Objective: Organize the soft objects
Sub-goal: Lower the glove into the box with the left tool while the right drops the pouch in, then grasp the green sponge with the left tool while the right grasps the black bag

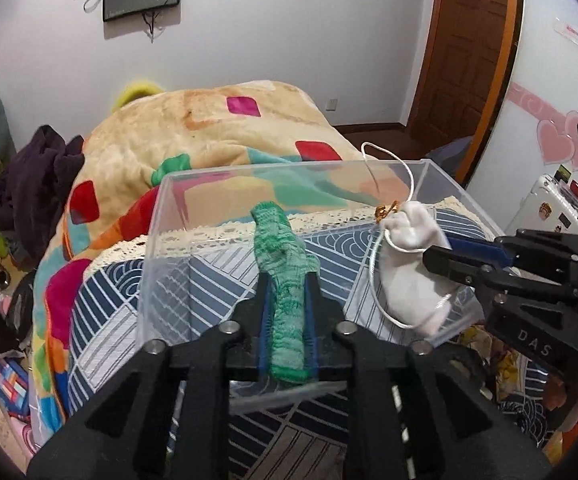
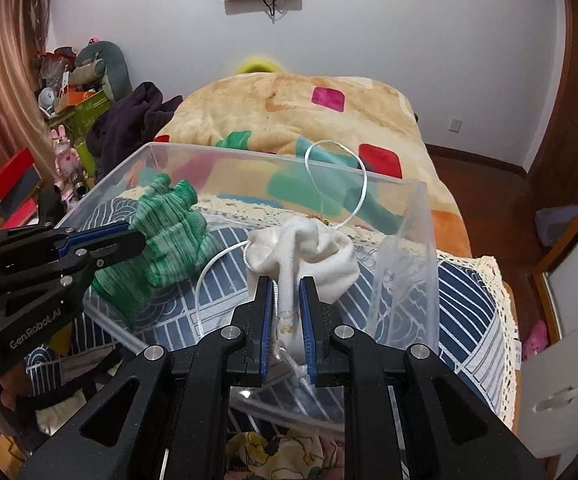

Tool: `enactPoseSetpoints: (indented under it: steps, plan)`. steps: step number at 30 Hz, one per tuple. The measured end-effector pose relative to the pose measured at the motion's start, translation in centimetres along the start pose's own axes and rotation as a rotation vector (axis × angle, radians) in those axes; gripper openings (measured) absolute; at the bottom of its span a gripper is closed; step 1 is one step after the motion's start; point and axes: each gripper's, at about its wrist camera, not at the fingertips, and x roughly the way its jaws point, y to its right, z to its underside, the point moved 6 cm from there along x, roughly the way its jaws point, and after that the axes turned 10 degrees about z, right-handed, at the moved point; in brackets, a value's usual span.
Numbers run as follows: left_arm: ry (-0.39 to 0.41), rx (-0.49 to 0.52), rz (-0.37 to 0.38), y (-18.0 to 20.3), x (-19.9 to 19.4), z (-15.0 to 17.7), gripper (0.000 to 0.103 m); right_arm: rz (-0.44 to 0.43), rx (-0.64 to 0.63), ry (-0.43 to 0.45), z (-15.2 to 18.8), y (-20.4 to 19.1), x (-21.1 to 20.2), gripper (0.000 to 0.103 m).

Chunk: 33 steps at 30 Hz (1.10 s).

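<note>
Hidden or unclear: the near rim of the clear plastic bin is cut off behind the claw bodies in both views. The bin's walls are see-through, so the patterned bed cover and the fleece blanket show through them; whether either cloth item touches the bin floor cannot be told. The lower end of the white cord sits between the pads and is partly covered.

Left claw: clenched on a green knitted glove. In the left wrist view it is a narrow mottled green strip running toward 12 o'clock, its tip over the bin interior. The right wrist view shows the same glove at 9 o'clock, fingers bunched and drooping over the bin's left wall.

Right claw: clenched on a white cloth pouch, crumpled, with a thin white cord loop standing up toward 12 o'clock. A small gold-coloured piece sits at its neck, detail too small to read. It hangs above the bin's interior, at 3 o'clock in the left wrist view.
</note>
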Motion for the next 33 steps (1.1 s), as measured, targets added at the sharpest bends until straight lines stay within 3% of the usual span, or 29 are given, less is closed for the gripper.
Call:
enactPoseSetpoints:
  steps: [4,8,17,19,21,29,33]
  plan:
    - [0.026,0.024,0.001,0.5,-1.3,0.0,0.030,-0.001,-0.012,0.029,-0.3,-0.2,-1.2,0.021]
    - [0.075,0.048,-0.009,0.7,-3.3,-0.2,0.043,0.008,-0.012,0.090,-0.9,-0.1,-2.9,0.045]
    - [0.197,0.054,-0.022,1.0,-8.5,-0.3,0.077,0.050,0.036,0.254,-1.7,0.8,-7.7,0.083]
    - [0.228,0.038,-0.032,0.7,-9.6,0.0,0.089,0.057,0.057,0.280,-1.7,1.0,-8.4,0.085]
    - [0.244,0.019,-0.043,0.3,-10.2,0.5,0.095,0.046,0.071,0.288,-1.5,1.0,-8.8,0.085]
    - [0.174,0.024,-0.119,-1.4,-9.3,4.3,0.095,0.012,0.080,0.255,1.3,0.4,-8.0,0.086]
    - [0.124,-0.017,-0.119,-2.3,-7.8,6.5,0.095,0.011,0.056,0.210,3.1,-0.5,-6.7,0.086]
